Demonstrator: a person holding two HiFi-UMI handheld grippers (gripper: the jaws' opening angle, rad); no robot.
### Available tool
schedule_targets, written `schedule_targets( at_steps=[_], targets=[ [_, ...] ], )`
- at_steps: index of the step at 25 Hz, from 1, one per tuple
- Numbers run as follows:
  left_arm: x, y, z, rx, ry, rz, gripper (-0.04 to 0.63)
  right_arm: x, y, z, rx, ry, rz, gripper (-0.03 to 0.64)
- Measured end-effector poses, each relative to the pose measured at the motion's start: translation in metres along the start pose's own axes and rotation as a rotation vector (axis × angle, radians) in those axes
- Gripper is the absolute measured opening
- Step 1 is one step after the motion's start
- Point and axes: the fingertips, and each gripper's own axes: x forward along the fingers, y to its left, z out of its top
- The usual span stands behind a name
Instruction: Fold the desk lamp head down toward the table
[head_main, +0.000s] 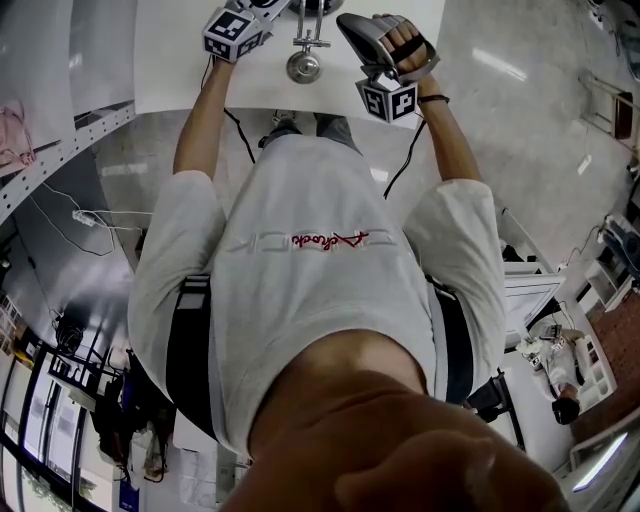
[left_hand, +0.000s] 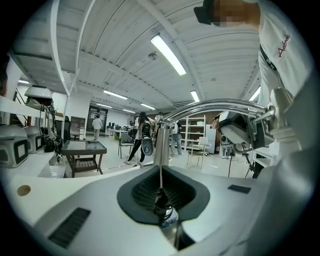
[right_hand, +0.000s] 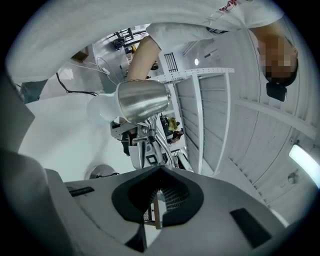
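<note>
Silver metal desk lamp (head_main: 309, 42) on a white table (head_main: 160, 50), round shiny base (head_main: 303, 66) flat, slim upright stem (left_hand: 161, 145), curved chrome arm (left_hand: 215, 105), bell-shaped head (right_hand: 142, 100) raised off the tabletop

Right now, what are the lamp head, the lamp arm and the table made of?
The lamp head looks like brushed metal: silver, with soft streaky reflections. The lamp arm looks like polished chrome, mirror-bright. The table is smooth plain white, maybe laminate or painted board; the look cannot settle it.
</note>
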Motion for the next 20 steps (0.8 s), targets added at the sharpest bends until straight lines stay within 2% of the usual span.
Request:
schedule_targets(
  at_steps=[1, 6, 9, 12, 16, 20],
  targets=[
    [-0.002, -0.001, 0.001, 0.002, -0.002, 0.001, 0.028, -0.001, 0.0, 0.0, 0.001, 0.006, 0.0, 0.005],
    [-0.008, -0.008, 0.006, 0.005, -0.009, -0.012, 0.026, -0.007, 0.0, 0.004, -0.009, 0.026, -0.001, 0.005],
    [-0.014, -0.01, 0.007, 0.012, -0.013, 0.0, 0.026, -0.009, -0.005, 0.001, 0.063, 0.068, -0.033, 0.005],
    [-0.022, -0.013, 0.007, 0.014, -0.02, 0.017, 0.026, -0.015, -0.016, -0.01, 0.312, 0.152, -0.104, 0.005],
    [-0.035, -0.02, 0.013, 0.011, -0.029, 0.04, 0.026, -0.026, -0.029, -0.03, 0.797, 0.256, -0.231, 0.005],
    [-0.05, -0.026, 0.018, 0.01, -0.05, 0.063, 0.026, -0.025, -0.03, -0.035, 1.259, 0.248, -0.318, 0.005]
  ],
)
